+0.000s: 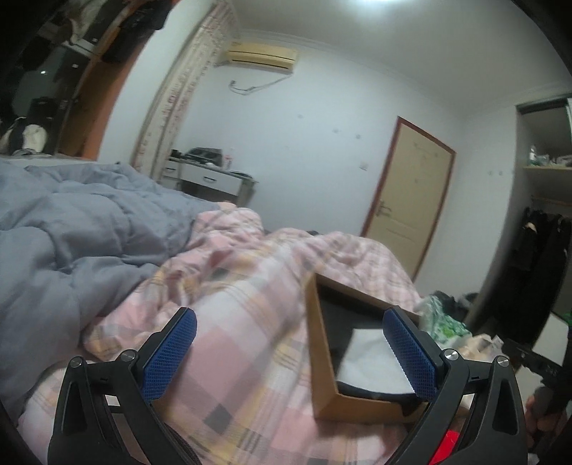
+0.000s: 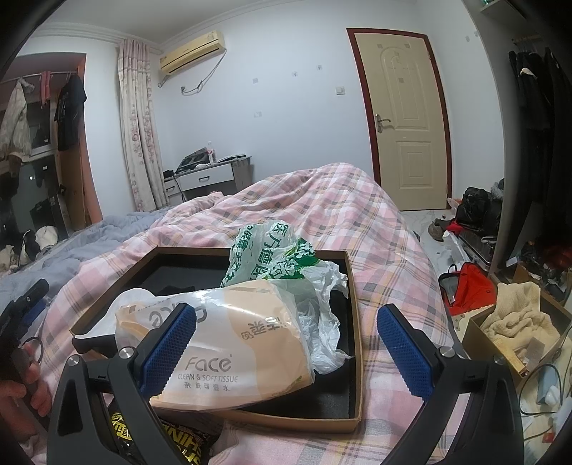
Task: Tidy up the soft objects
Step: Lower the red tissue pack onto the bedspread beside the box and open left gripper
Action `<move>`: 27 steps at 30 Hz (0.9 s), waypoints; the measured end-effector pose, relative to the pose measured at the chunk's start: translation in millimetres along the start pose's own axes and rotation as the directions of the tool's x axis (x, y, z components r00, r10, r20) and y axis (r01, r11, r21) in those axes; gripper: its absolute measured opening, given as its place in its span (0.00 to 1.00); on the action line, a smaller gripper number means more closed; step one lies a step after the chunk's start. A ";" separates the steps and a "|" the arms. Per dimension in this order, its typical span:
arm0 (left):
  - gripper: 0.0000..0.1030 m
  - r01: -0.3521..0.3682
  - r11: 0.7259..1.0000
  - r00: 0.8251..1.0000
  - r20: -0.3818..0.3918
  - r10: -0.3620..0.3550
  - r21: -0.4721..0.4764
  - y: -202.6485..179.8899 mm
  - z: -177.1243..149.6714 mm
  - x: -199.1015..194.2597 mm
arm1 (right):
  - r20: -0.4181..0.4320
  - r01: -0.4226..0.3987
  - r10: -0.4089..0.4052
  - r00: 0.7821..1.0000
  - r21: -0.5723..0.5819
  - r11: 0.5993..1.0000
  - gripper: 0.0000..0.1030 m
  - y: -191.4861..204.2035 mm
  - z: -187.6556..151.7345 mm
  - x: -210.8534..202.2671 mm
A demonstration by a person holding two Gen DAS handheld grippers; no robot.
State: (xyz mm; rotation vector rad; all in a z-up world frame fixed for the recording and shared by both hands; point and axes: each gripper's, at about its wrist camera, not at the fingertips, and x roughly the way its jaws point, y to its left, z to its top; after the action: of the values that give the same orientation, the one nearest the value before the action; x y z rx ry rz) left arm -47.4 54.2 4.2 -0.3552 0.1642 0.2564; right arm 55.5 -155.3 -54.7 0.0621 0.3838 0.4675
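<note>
Right tongs (image 2: 286,343) spread wide, empty, poised over the tissue pack (image 2: 228,343) lying in the cardboard tray (image 2: 354,322) on the bed. Left tongs (image 1: 289,354) likewise spread, empty, at the tray's left edge. Light, squashy, slick-wrapped by the look; best pinched across the pack's middle. Crinkled plastic bag (image 2: 282,264) behind it, flimsier still.

Illumination is cool, even indoor light from overhead; a ceiling lamp (image 1: 368,3) burns out to white glare at the top edge of the left wrist view. Shadows are soft and weak. Both views show strong fisheye bending of walls and the door (image 2: 404,118), with black vignette corners. The left wrist view is motion-blurred across the plaid quilt (image 1: 246,314); the right wrist view is sharp, with printed text legible.
</note>
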 end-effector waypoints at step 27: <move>1.00 0.043 0.995 0.999 -0.014 -0.042 0.092 -20.4 -2.7 -1.4 | 0.002 0.000 0.000 1.000 0.005 1.000 0.98 -4.1 -2.9 -0.3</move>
State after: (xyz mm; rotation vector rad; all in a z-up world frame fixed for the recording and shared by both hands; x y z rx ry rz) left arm -43.5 34.4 8.6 -0.2681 0.1793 0.2044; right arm 55.9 -159.2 -57.8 0.0671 0.3827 0.4665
